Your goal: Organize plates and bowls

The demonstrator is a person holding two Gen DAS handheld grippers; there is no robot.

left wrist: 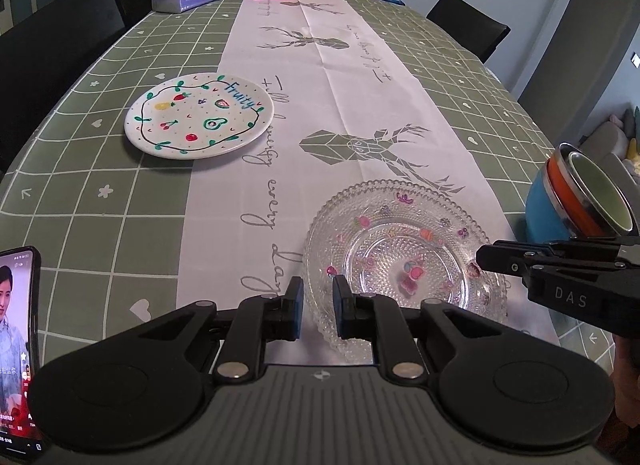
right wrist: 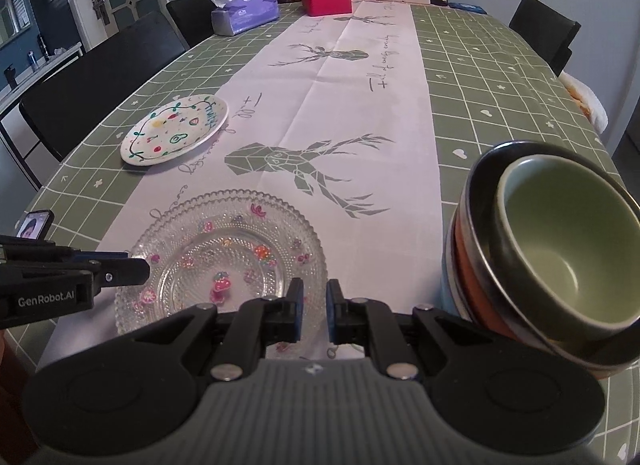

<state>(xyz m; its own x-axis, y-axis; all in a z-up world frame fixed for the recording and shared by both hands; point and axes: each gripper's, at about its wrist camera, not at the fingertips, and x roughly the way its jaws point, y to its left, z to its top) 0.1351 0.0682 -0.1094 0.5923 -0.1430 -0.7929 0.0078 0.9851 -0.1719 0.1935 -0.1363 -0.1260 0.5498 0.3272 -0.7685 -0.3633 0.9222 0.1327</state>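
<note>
1. Your stacked bowls [right wrist: 560,257] are cut off at the frame edge at 3 o'clock; they tilt, mouths facing you.
2. The phone [left wrist: 18,341] at 8 o'clock is half out of frame.
3. The painted plate [left wrist: 199,115] at 10 o'clock reads "Fruity"; the tongs read "DAS" and "GenRobot.AI".
4. The glass plate [left wrist: 404,261] lies flat on the counter [left wrist: 120,225], just ahead of you.
5. Your left tongs [left wrist: 317,307] straddle its near rim, nearly together, grip unclear; your right tongs [right wrist: 314,311] are nearly closed and empty.
</note>
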